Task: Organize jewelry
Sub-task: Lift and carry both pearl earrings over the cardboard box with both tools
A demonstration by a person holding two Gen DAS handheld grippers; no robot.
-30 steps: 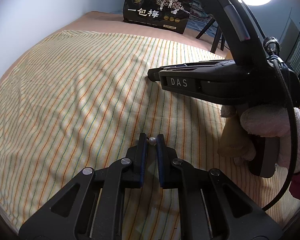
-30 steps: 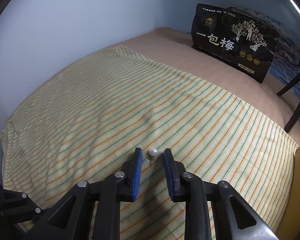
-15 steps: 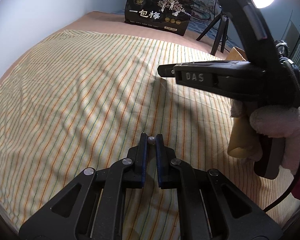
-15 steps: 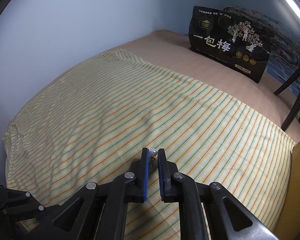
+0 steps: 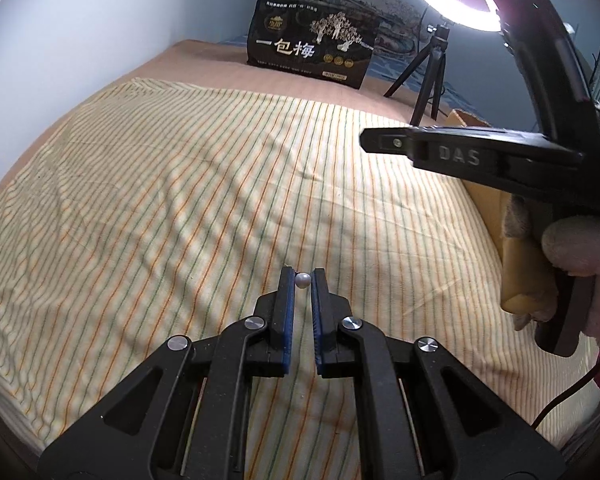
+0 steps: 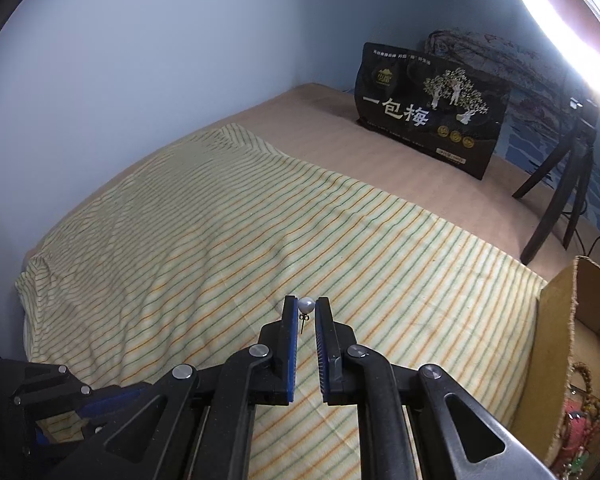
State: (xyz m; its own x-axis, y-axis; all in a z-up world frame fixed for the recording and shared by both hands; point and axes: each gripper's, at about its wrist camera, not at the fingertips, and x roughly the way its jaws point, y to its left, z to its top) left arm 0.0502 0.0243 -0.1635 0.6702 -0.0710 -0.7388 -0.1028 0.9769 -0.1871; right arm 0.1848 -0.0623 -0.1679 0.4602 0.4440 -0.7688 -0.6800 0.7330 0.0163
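Okay, left wrist view first: left gripper (image 5: 303, 280) is clenched on a pearl earring (image 5: 303, 279), pinched at the very tips of the blue-lined fingers (image 5: 287, 292), held above the striped cloth (image 5: 160, 200). The cloth, yellow with green and orange lines, is wrinkled and covers most of a tan bed surface (image 5: 204, 56). Black snack bag (image 5: 314, 50) with Chinese lettering stands at 12 o'clock against the pale blue wall (image 5: 100, 12). Ring light (image 5: 452, 8) on a tripod (image 5: 430, 76) at 1 o'clock. The right gripper's body comes in from 3 o'clock, off the cloth, gloved hand (image 5: 580, 248) on its grip.

Right wrist view: right gripper (image 6: 307, 306) is clamped on a second pearl earring (image 6: 306, 305), post hanging down between the fingers, cloth below. Snack bag at 1 o'clock, tripod at 2 o'clock. Cardboard box (image 6: 560, 320) at 4 o'clock, just off the cloth edge, with beaded jewelry (image 6: 580, 412) inside. Left gripper's body shows at 8 o'clock.
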